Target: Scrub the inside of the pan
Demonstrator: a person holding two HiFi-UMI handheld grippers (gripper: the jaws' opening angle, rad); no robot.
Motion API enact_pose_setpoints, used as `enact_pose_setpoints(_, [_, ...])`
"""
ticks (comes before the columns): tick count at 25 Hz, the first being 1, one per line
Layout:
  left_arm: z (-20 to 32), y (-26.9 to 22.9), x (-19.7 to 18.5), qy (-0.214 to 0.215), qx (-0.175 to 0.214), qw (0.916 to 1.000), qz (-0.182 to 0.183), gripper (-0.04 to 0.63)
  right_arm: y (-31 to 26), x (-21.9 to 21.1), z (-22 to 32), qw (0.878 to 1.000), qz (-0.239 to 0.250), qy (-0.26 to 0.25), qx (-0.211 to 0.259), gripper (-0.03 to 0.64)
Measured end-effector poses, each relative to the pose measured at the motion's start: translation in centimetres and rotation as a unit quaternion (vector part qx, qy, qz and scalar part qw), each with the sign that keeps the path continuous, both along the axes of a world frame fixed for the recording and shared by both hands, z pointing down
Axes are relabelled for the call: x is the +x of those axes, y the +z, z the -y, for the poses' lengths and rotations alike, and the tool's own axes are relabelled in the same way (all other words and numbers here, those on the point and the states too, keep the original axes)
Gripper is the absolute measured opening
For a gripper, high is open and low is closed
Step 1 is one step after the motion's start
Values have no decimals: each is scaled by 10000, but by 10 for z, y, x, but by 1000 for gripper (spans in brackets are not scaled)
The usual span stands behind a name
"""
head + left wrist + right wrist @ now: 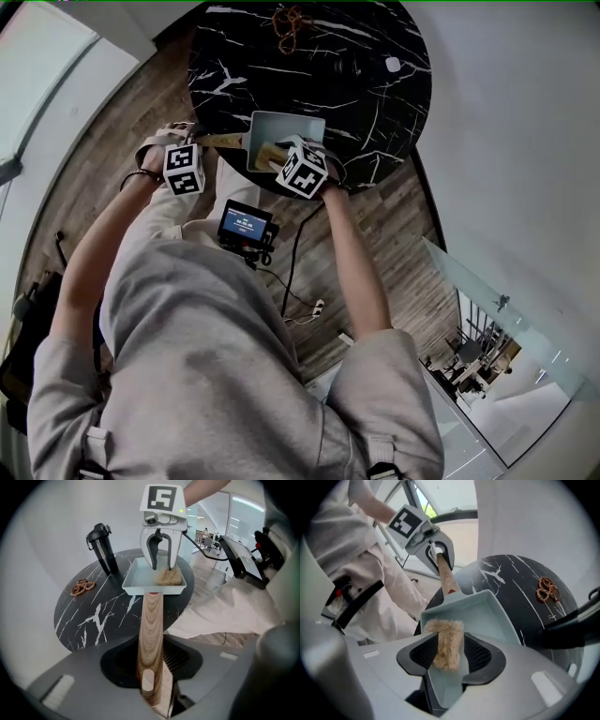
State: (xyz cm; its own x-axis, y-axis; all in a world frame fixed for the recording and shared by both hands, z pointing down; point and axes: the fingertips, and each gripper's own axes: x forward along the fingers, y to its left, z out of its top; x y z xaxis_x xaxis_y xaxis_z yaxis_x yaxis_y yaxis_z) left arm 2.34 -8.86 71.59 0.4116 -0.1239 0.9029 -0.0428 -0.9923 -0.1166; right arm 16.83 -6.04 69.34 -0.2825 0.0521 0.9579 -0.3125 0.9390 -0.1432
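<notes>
Two grippers split the work. The left gripper [153,656] clamps the pan's [140,581] wooden handle [151,620], likely to steady it at the table's [93,616] near edge. The right gripper [450,637] hangs over the pan's near right corner, jaws spread. The sponge [446,643] stands loose between its fingers [479,656], resting on the pan floor.

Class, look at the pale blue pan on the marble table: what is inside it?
A tan scrubbing pad lies in the pan, between the fingers of the right gripper. The patch of pan floor beneath the pad is covered and cannot be seen.
</notes>
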Motion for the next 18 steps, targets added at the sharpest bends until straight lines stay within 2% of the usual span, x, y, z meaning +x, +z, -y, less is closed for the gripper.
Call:
enact_pose_setpoints(3, [0,0,1,-25,-11,10000,-1,121,17,11,-11,9995,-286,0,-136,213])
enact_pose_setpoints(7, [1,2,1,-25,30,10000,53,120,31,5,-14,9991,-249,249,-224,189])
enact_pose_setpoints(10, [3,5,0,-30,109,9999,108,118,35,-6,-13,9993,-173,251,-223,177])
enact_pose_setpoints(15, [2,6,0,-20,78,9998,173,112,40,-15,-14,9997,-247,-89,-20,169])
enact_pose_setpoints(18, [1,7,0,71,102,9998,122,109,38,-18,-11,9996,-168,-76,227,167])
